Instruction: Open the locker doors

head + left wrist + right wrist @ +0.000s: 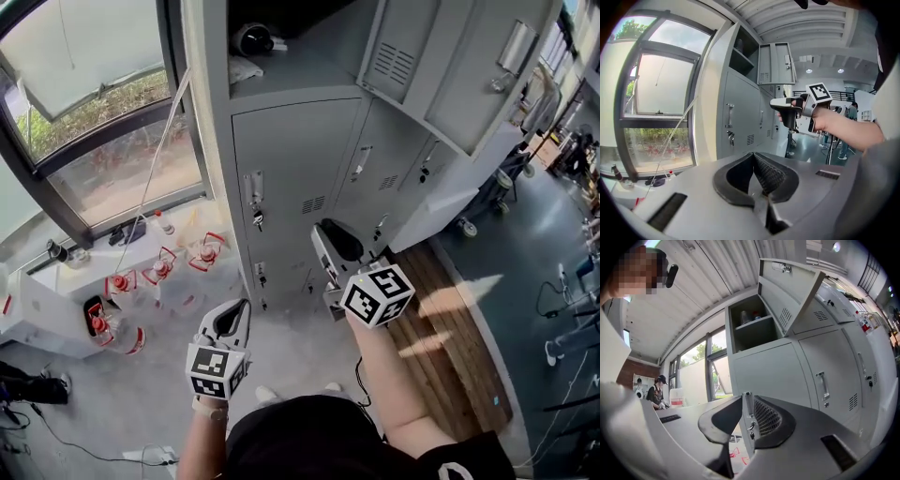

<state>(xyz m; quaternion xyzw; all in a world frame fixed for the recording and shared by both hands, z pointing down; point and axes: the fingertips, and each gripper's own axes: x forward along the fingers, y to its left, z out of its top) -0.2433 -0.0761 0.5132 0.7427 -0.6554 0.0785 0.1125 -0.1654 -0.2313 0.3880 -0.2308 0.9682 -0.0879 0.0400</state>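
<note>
A grey concrete floor (281, 347) runs up to a bank of grey lockers (291, 159). A large window (94, 94) lies off to the left of the left hand-held gripper (234, 314), and a strip of wooden planks (459, 319) lies to the right of the right hand-held gripper (328, 234). Red-capped bottles (159, 267) stand on the floor below the window, ahead and to the left of the left hand-held gripper. They are too small to count with any certainty.

The right hand-held gripper has its jaws closed on the thin edge of a lower door (747, 411). The edge stands upright between the pads and carries a small latch (750, 427). Only that edge shows, because the body of the hand-held gripper hides the rest of the panel. I cannot tell which locker the door hangs on.

The left hand-held gripper sits lower and nearer the person, apart from the lockers. Its jaws are pressed together with nothing between them.

Above and beyond the right hand-held gripper, the top door (787, 291) is swung wide, leaving its compartment (752, 326) open to view. On the shelf lie a dark round thing (253, 39) and a pale crumpled thing (246, 67), and both are too small to identify. To the right of the right hand-held gripper, a door with a bar handle (822, 385) sits flush and closed.

The head view cuts off the lockers' upper part. Far to the left of the right hand-held gripper, a person (657, 390) in a cap stands in the background.
</note>
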